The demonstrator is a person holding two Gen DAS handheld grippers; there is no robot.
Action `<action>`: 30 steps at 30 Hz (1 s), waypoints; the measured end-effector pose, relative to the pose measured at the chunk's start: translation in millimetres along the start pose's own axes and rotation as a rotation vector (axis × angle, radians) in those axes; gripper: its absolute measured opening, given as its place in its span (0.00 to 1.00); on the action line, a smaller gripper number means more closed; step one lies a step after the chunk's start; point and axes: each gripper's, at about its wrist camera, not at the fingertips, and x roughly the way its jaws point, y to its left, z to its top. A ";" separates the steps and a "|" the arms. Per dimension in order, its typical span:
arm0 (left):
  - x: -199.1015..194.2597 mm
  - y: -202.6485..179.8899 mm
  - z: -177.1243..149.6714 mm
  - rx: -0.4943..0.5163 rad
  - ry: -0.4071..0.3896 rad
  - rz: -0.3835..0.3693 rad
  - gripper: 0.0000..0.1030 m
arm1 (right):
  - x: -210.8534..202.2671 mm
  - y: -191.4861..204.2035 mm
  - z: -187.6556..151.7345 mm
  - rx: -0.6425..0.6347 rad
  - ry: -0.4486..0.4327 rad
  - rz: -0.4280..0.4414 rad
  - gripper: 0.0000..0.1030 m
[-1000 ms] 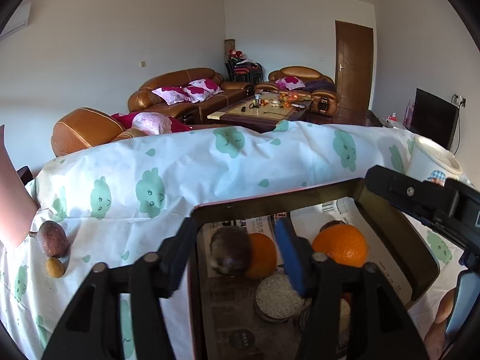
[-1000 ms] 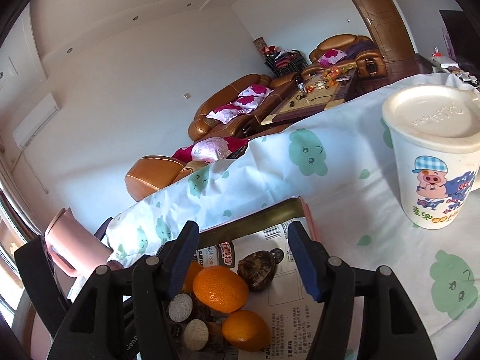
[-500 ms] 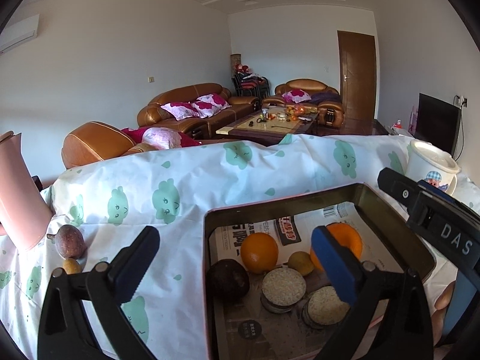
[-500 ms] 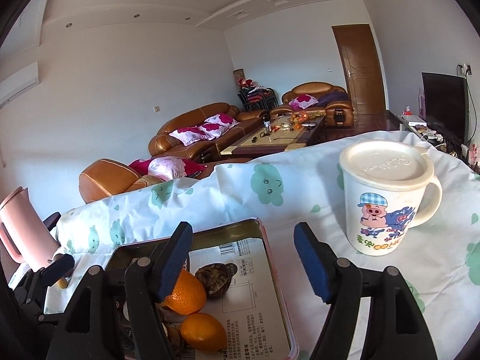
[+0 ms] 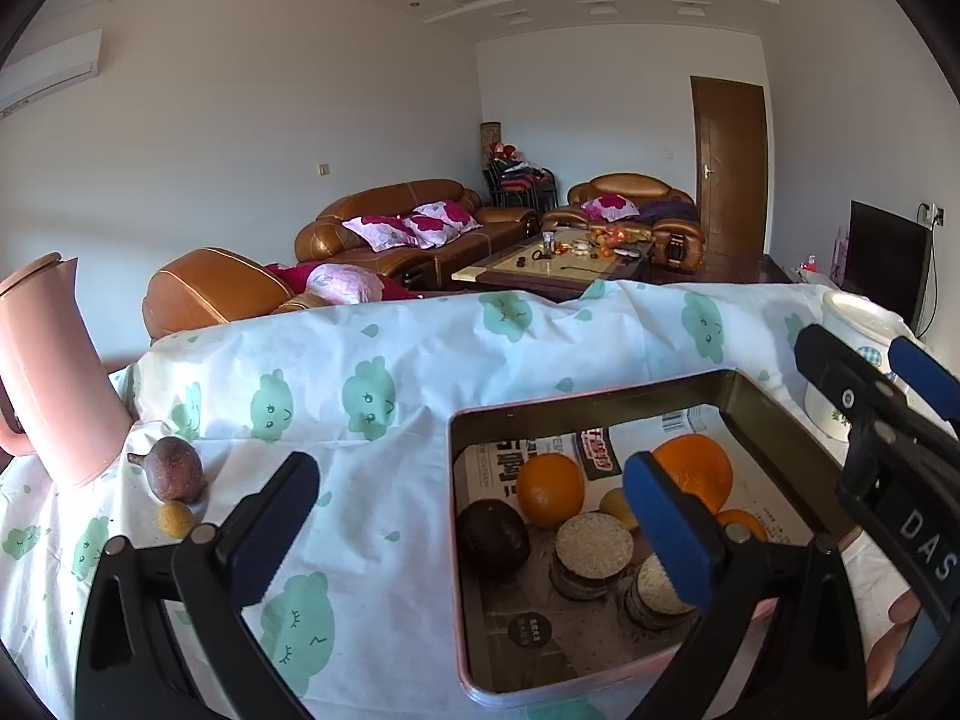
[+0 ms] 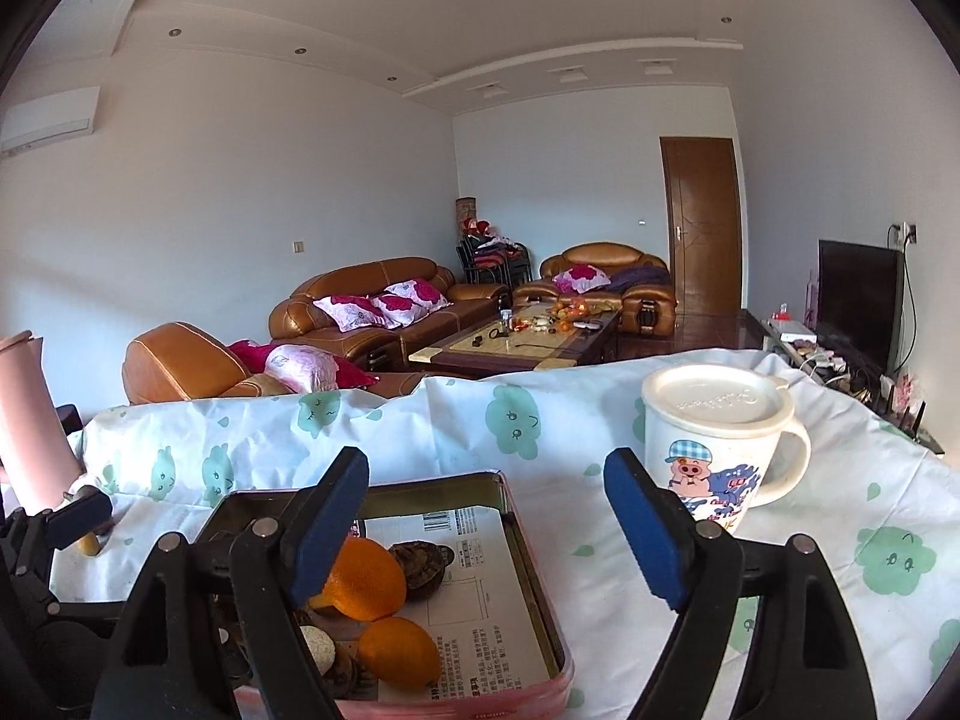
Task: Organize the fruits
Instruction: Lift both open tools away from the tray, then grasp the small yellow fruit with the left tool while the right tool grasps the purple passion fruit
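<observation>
- The left hand-held gripper (image 5: 468, 510) hangs above the table (image 5: 384, 516), which is covered by a white cloth printed with green clouds. Its jaws stand wide apart and hold nothing.
- Its left finger is over bare cloth; its right finger, with a blue pad (image 5: 666, 534), is over the shallow rectangular metal tin with a pink rim (image 5: 459, 600).
- The tin is lined with printed paper and holds two round oranges (image 5: 550, 489) (image 5: 696, 468), a dark brown round fruit (image 5: 493, 537) against its left wall, a small yellow fruit (image 5: 618, 504) and round flat biscuits (image 5: 594, 546).
- Outside the tin, a purple-brown fruit with a stem (image 5: 175, 468) lies on the cloth just beside the pink plastic jug (image 5: 54, 372). A small yellow-brown fruit (image 5: 175, 519) lies just in front of it.
- The right hand-held gripper (image 6: 486, 516) is also spread wide and empty. It hovers over the far right corner of the tin, one finger above the tin and the other above cloth.
- A white lidded mug with a cartoon pig (image 6: 714, 444) stands upright on the cloth to the right of the tin, apart from it.
</observation>
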 end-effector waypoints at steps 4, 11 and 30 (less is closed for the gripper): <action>-4.6 1.5 -1.9 0.005 -0.007 -0.003 1.00 | -9.3 7.7 -2.6 -0.027 -0.006 -0.004 0.86; -15.3 1.2 -5.8 0.036 -0.021 -0.022 1.00 | -20.2 9.7 -7.6 -0.020 -0.001 -0.014 0.88; 23.0 137.8 -16.1 -0.105 0.164 0.202 0.91 | -12.6 76.5 -19.4 0.007 0.129 0.156 0.88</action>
